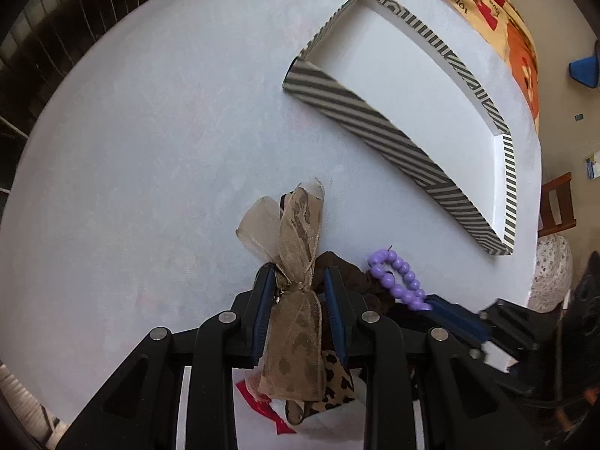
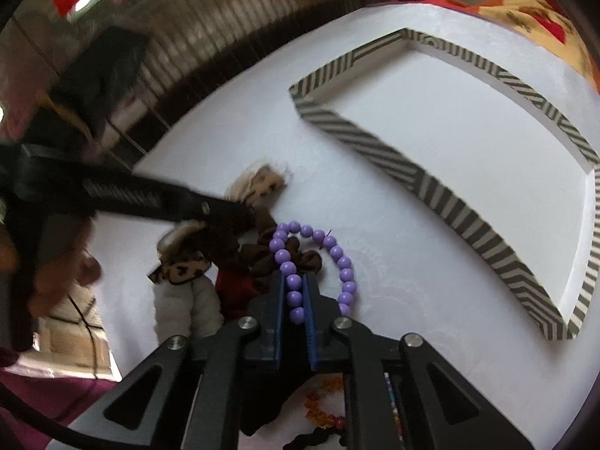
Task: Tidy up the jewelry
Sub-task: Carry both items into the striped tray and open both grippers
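In the left wrist view my left gripper point(image 1: 298, 281) is shut on the knot of a sheer leopard-print ribbon bow point(image 1: 296, 232), whose tails stick up past the fingertips. My right gripper point(image 2: 294, 279) is shut on a purple bead bracelet point(image 2: 345, 266). One strand runs between its blue pads and the loop lies on the white table. The same bracelet point(image 1: 393, 277) shows just right of the left gripper. A shallow striped tray point(image 1: 375, 123) with a white, empty inside lies beyond both grippers, seen again as the tray point(image 2: 375, 150) on the right.
A pile of hair ties lies beside the grippers: a brown scrunchie point(image 2: 262, 258), a leopard-print one point(image 2: 180, 266), a white fluffy one point(image 2: 187, 307). Orange beads point(image 2: 318, 408) lie under the right gripper. A patterned cloth point(image 1: 498, 11) and a wooden chair point(image 1: 558, 202) stand past the table edge.
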### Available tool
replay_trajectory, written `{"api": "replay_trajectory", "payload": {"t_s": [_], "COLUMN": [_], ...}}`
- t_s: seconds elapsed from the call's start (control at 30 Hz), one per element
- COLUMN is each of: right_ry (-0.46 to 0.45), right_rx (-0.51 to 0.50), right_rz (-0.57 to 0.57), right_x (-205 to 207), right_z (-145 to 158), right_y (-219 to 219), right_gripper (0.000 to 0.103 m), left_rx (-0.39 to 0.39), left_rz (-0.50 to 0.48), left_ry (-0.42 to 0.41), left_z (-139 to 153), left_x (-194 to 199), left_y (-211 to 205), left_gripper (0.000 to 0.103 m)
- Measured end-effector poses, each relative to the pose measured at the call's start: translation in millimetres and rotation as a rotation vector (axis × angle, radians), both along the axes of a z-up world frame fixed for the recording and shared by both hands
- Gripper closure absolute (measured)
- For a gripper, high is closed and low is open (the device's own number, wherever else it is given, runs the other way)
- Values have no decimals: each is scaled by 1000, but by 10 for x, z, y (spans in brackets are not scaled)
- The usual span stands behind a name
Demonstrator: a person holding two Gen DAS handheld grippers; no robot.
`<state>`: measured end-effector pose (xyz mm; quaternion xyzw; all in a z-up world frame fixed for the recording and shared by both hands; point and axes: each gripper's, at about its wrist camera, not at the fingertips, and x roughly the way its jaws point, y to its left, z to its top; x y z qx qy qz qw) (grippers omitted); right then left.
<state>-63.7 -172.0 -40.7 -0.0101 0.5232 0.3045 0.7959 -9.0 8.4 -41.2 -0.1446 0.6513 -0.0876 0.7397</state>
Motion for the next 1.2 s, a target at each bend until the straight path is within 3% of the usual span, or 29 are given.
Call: {"api": "replay_trajectory", "payload": {"t_s": [0.17, 0.47, 0.73, 0.9, 1.03, 1.2], "right_ry": [-6, -59, -152, -164, -111, -14], "right_rx": [35, 131, 157, 130, 110, 93], "right_rz": [-48, -165, -304, -407, -458, -468], "right_x": [9, -69, 22, 306, 629, 758], "right_z": [62, 485, 881, 897, 611, 151], "right_y": [-153, -595, -1155, -1489, -1670, -1739], "right_gripper": [93, 93, 93, 93, 93, 93], "left_rx": [34, 0, -7, 25, 75, 102], "left_rz": [-24, -48, -59, -27, -6, -13], "left_ry": [-76, -213, -325, -307, -247, -167], "left_z": [159, 729, 1099, 885, 521, 194], "left_x": [-11, 139, 592, 1035, 1301, 1310], "left_y": [-52, -78, -295, -464, -565, -596], "left_gripper": [93, 94, 94, 94, 94, 94]}}
